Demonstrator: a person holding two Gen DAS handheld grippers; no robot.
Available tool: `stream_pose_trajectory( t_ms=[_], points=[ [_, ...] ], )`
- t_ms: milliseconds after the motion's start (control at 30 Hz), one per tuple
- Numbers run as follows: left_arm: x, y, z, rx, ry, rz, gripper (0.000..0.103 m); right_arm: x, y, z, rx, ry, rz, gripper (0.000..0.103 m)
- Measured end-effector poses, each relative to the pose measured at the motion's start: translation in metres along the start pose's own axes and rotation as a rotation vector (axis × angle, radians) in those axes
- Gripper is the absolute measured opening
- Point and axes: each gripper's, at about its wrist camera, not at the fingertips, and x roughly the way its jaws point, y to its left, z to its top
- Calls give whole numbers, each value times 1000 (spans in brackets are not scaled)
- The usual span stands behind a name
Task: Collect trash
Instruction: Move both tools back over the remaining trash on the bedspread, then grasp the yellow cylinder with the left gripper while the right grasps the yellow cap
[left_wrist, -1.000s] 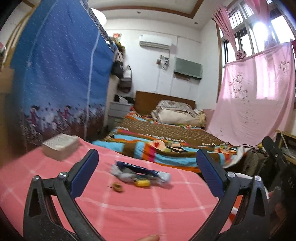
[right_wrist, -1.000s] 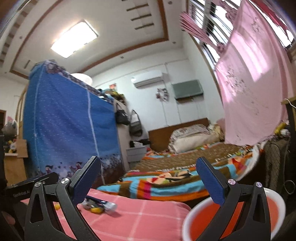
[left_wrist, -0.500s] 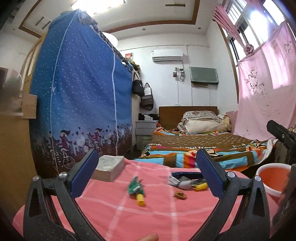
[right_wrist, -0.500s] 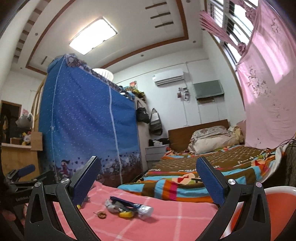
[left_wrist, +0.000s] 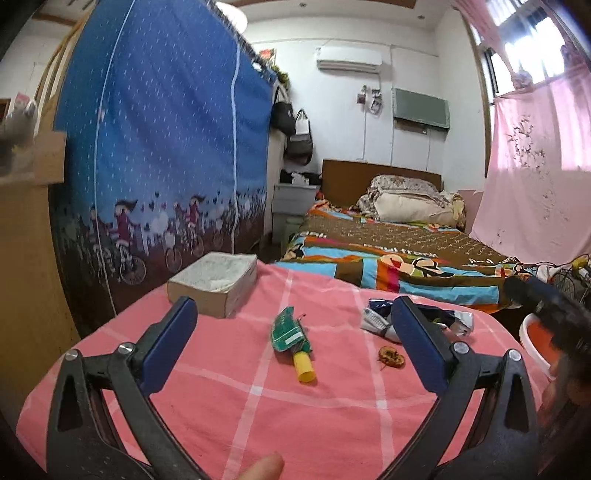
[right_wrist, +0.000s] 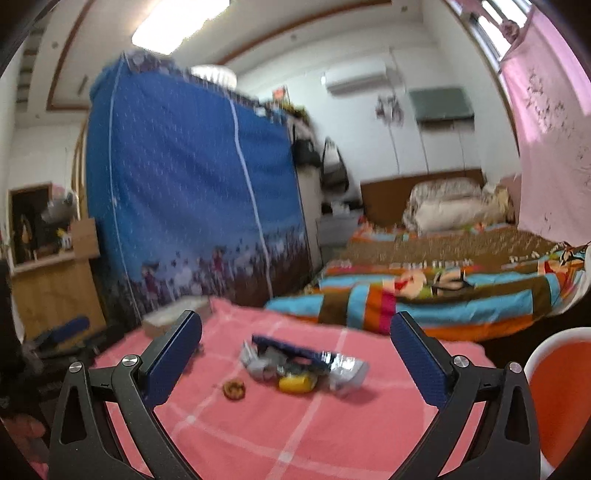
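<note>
An orange basin with a white rim (right_wrist: 554, 398) sits at the right edge of the pink checked worktop (left_wrist: 314, 413); nothing shows inside it. On the worktop lie 4 pieces of trash: a green wrapper (left_wrist: 287, 330) touching a yellow cap (left_wrist: 305, 367), a small brown scrap (left_wrist: 390, 358), and a crumpled silver and blue wrapper (right_wrist: 303, 360). A thick book (left_wrist: 216, 278) rests at the far left. The left claw (left_wrist: 295, 343) and right claw (right_wrist: 295, 354) both hang wide apart above the trash, holding nothing.

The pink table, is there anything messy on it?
Yes. Litter lies on the pink cloth: a green wrapper with a yellow cap, a crumpled silver wrapper, and a small brown scrap.
</note>
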Motion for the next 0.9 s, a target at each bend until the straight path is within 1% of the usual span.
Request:
stream_pose_trajectory(
  t_ms=[33, 67, 133, 233, 300, 333, 400, 433, 467, 500, 533, 600, 667, 733, 800, 900],
  points=[
    [2, 1, 0, -5, 14, -3, 103, 5, 2, -2, -12, 27, 2, 98],
    [6, 2, 0, -9, 34, -7, 103, 11, 5, -4, -24, 60, 2, 89],
    [10, 3, -1, -13, 59, -11, 103, 21, 10, -7, -53, 117, -8, 77],
    [19, 1, -3, -3, 112, -32, 97, 35, 16, -14, -87, 194, -6, 72],
    [27, -2, -6, 12, 155, -48, 89, 43, 18, -17, -98, 245, 2, 67],
    [30, -3, -7, 19, 173, -52, 87, 45, 18, -18, -99, 261, 10, 64],
    [38, -7, -9, 36, 220, -68, 78, 52, 18, -21, -99, 302, 28, 58],
    [42, -9, -11, 44, 248, -73, 75, 54, 17, -21, -98, 317, 30, 56],
    [45, -10, -12, 47, 264, -75, 71, 57, 17, -23, -98, 335, 32, 54],
    [51, -11, -13, 50, 297, -77, 66, 60, 17, -24, -98, 350, 32, 53],
    [55, -11, -15, 48, 322, -78, 63, 64, 17, -26, -98, 376, 26, 52],
    [66, -9, -19, 30, 380, -74, 51, 75, 17, -30, -96, 427, 14, 52],
    [72, -4, -22, 1, 417, -77, 47, 85, 15, -35, -88, 480, -3, 52],
    [76, 2, -24, -44, 449, -88, 44, 89, 13, -37, -80, 505, -6, 51],
    [80, 5, -27, -72, 473, -97, 38, 92, 11, -37, -73, 514, -13, 50],
    [84, 6, -29, -90, 496, -97, 30, 97, 11, -36, -70, 529, -15, 44]
  ],
)
